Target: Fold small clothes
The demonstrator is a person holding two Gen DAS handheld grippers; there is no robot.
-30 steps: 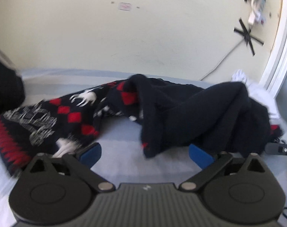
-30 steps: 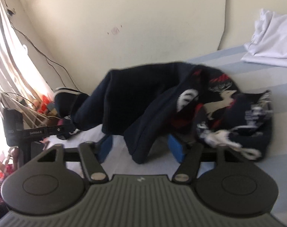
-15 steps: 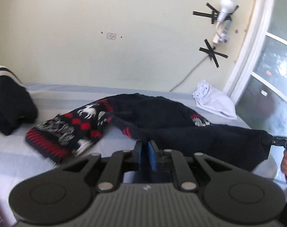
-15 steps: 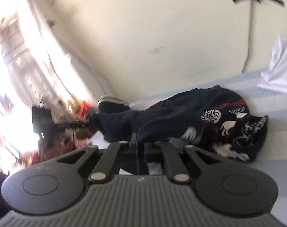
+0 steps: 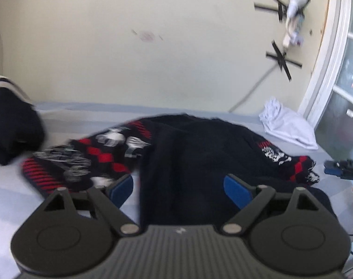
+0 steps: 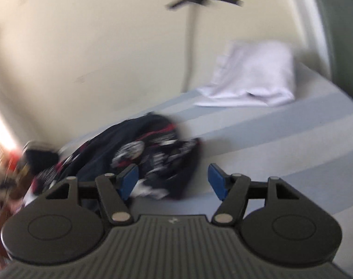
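A dark navy sweater with red and white patterned bands (image 5: 188,153) lies crumpled on the pale blue striped bed sheet (image 5: 11,193). My left gripper (image 5: 178,189) is open, its blue pads either side of the sweater's near dark edge, holding nothing. In the right wrist view the same sweater (image 6: 139,153) lies bunched at the left. My right gripper (image 6: 173,181) is open and empty, with its left pad at the sweater's edge and its right pad over bare sheet (image 6: 281,144). Both views are blurred.
A white folded garment (image 5: 288,125) lies at the back right of the bed; it also shows in the right wrist view (image 6: 253,74). A black garment with a striped edge (image 5: 8,121) lies at the far left. The wall runs along the back. The right gripper's tip (image 5: 341,166) shows at the right edge.
Half a second ago both grippers were shut on the sweater and held it stretched. Now both are open and the sweater has dropped into a heap on the sheet.
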